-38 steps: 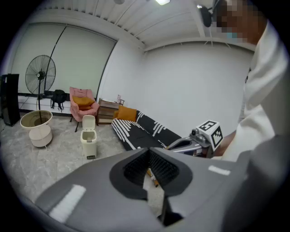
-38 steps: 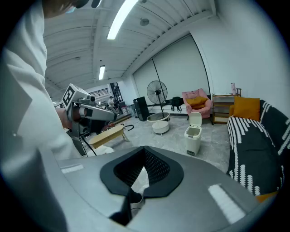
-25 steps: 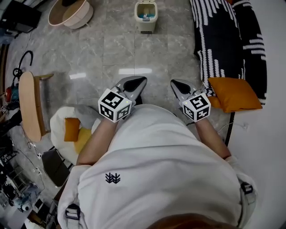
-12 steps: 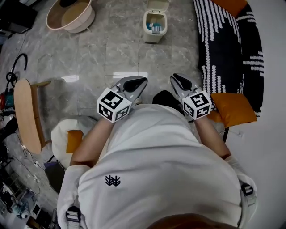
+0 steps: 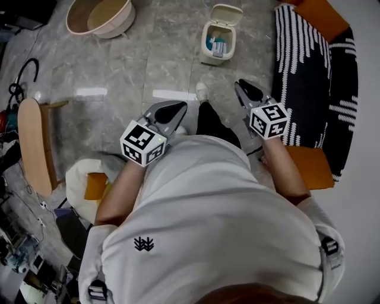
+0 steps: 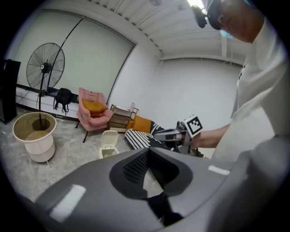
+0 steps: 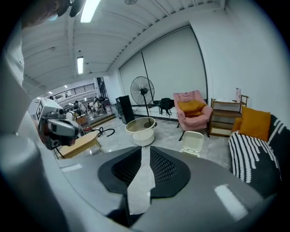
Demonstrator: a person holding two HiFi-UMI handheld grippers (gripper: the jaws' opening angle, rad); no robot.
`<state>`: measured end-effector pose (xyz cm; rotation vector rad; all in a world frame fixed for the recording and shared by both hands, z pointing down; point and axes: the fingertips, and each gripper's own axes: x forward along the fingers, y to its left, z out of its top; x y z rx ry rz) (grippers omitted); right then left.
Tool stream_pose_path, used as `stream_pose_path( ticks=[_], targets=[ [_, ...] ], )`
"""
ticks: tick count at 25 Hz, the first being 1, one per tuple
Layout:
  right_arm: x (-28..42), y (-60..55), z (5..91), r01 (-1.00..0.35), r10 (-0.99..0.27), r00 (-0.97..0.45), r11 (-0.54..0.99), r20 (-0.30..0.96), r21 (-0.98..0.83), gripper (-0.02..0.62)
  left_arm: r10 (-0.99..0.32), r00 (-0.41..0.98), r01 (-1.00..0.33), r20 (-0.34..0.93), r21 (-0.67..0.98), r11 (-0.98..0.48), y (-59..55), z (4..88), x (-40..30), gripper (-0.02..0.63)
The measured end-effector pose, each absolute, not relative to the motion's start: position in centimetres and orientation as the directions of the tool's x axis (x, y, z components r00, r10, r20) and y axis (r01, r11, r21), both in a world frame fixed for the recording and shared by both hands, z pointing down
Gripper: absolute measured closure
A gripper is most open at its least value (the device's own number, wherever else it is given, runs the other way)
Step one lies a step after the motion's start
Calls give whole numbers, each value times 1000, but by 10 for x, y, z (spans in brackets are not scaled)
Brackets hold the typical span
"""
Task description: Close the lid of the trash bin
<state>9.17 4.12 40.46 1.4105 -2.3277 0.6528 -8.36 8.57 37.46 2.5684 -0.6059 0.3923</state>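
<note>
A small cream trash bin (image 5: 217,44) stands on the grey floor ahead of me, its lid (image 5: 228,15) tipped up and back, coloured rubbish showing inside. It shows small and far in the left gripper view, bin (image 6: 108,152), and in the right gripper view, bin (image 7: 193,143). My left gripper (image 5: 177,109) is held at waist height, well short of the bin, tips touching, empty. My right gripper (image 5: 242,89) is raised further forward, below and right of the bin, jaws a narrow slit apart with nothing between them.
A beige round tub (image 5: 100,15) sits at the far left. A black-and-white striped couch (image 5: 309,71) with orange cushions (image 5: 319,16) runs along the right. A wooden side table (image 5: 34,142) stands left. A pink armchair (image 6: 93,112) and a standing fan (image 6: 45,68) are beyond the bin.
The person has walked towards the bin, which now sits lower and further right in the head view. The right gripper has moved forward; a foot now shows ahead.
</note>
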Motion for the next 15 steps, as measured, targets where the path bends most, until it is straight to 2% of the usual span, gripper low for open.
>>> stream_pose_path(
  ticks=[8,15],
  targets=[
    [167,-146,443,-897,-730,-441,345,523,-275,534,-419,819,-552,393,339,-762,-23,366,-38,549],
    [211,-278,514,-914,-710,-399,258,580,-313,525,-449,768,-615,457,333,-714,-81,378,-12,549]
  ],
)
